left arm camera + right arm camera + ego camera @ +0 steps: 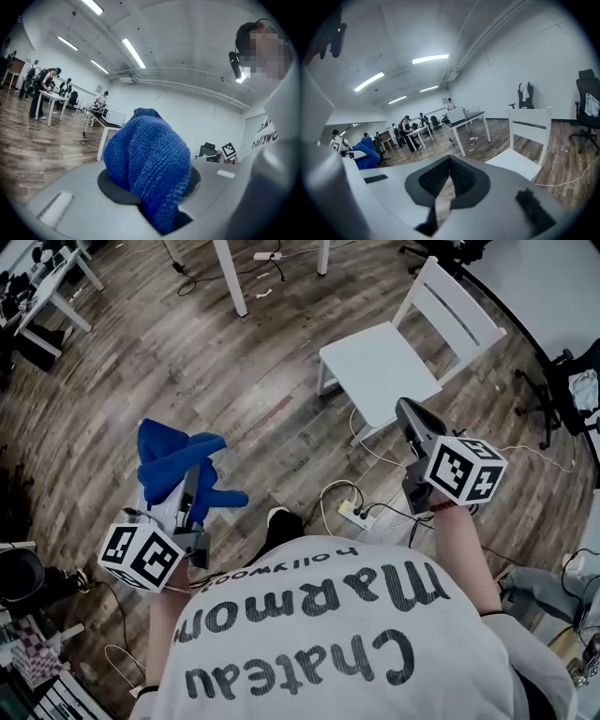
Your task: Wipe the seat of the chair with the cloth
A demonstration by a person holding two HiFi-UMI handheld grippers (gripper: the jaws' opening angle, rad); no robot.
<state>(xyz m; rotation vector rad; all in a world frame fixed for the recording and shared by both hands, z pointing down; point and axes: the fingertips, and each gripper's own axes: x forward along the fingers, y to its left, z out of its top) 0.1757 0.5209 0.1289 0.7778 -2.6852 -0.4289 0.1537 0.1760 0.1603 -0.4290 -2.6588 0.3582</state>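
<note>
Left gripper (pixel 191 491): near left, jaws clamped on the cloth.
Cloth (pixel 174 459): blue, bunched; it rises out of the left jaws and flops over their far end, filling the left gripper view (pixel 147 164).
Right gripper (pixel 409 413): near right, jaw tips together, nothing between them (pixel 450 161).
Chair (pixel 382 362): white, far right on the wooden floor (pixel 187 362); its seat is bare, just beyond the right gripper's tip and well apart from the cloth.

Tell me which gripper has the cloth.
The left gripper: it is clamped on the blue cloth, which bunches out above it. The right gripper is closed with nothing in it.
</note>
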